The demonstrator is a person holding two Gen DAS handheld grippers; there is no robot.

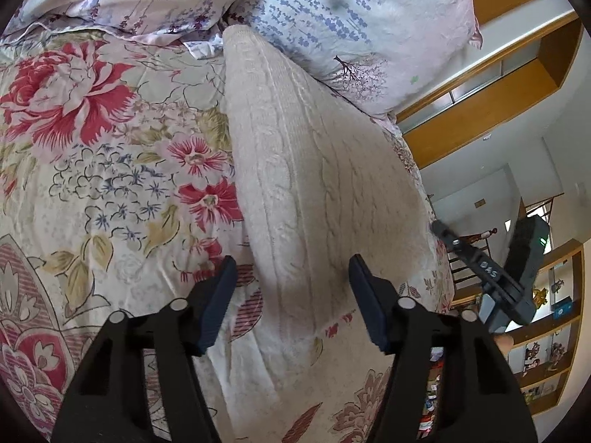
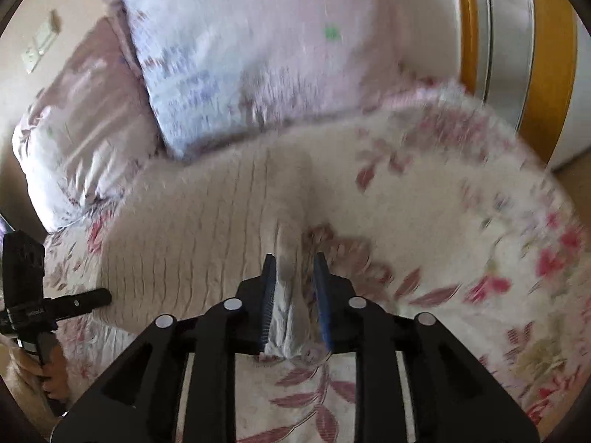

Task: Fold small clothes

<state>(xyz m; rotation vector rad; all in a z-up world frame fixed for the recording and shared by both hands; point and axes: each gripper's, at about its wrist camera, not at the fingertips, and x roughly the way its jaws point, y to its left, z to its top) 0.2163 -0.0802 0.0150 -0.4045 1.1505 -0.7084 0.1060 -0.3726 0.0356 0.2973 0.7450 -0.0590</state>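
A cream cable-knit sweater (image 1: 314, 184) lies spread on a floral bedspread (image 1: 92, 147). My left gripper (image 1: 291, 269) is open just above the sweater's near part, one finger on each side of it, holding nothing. In the right wrist view the sweater (image 2: 192, 229) stretches left, and a raised fold of its edge (image 2: 291, 295) runs between the fingers of my right gripper (image 2: 294, 264), which is shut on it. The right gripper also shows in the left wrist view (image 1: 491, 273), and the left gripper in the right wrist view (image 2: 99, 297). The right view is blurred by motion.
Two pillows with a lavender print (image 1: 351, 26) (image 2: 258, 48) lie at the head of the bed, touching the sweater's far end. A wooden bed frame (image 1: 480, 118) and shelves (image 1: 546, 332) stand past the bed's right edge.
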